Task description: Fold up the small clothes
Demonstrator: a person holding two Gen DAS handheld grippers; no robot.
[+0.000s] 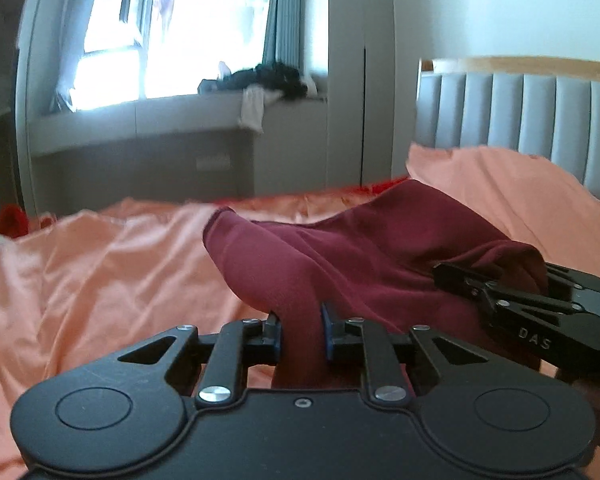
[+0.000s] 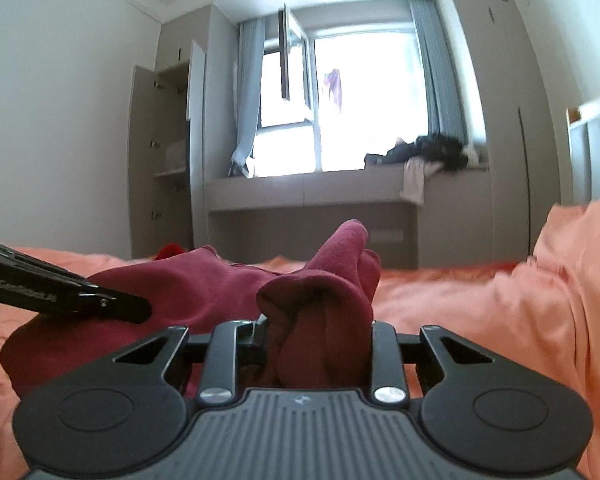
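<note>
Pinching the maroon garment [image 1: 340,248] in both tongs, everything placed off that cloth. Far left of it, a small red item [image 1: 12,220] at the bed's left edge, type unclear. Peach bedsheet [image 1: 100,272] spreads wide left of the garment, wrinkled, bare. My left gripper [image 1: 300,334] sits at the garment's near edge, its two jaws nearly together with a bunched fold of the cloth pressed between the blue pads [image 1: 327,332]; fabric runs down through the gap toward the tool body. The garment rises from that pinch into a ridge, its left corner [image 1: 220,220] hanging free over the sheet. Right of the ridge, my right gripper [image 1: 536,276] comes in from the side, tilted, clamped on the garment's right end; fabric covers its tips there.

From the right wrist view: left gripper body [image 2: 72,296] lies across the garment's left part, pointing inward. The garment [image 2: 204,284] spans between the two tools, lifted off the sheet in the middle. Right gripper [image 2: 318,340] jaws narrowly apart, a thick wad of cloth jammed between them, a peak of it [image 2: 352,240] standing up just beyond. Pointing about level.

Behind the garment: far bed edge, then window bench [image 2: 308,192] with dark clothes pile [image 2: 436,148]. Right of the garment, more sheet heaped up [image 2: 560,280], padded headboard [image 1: 540,120] beyond it.
</note>
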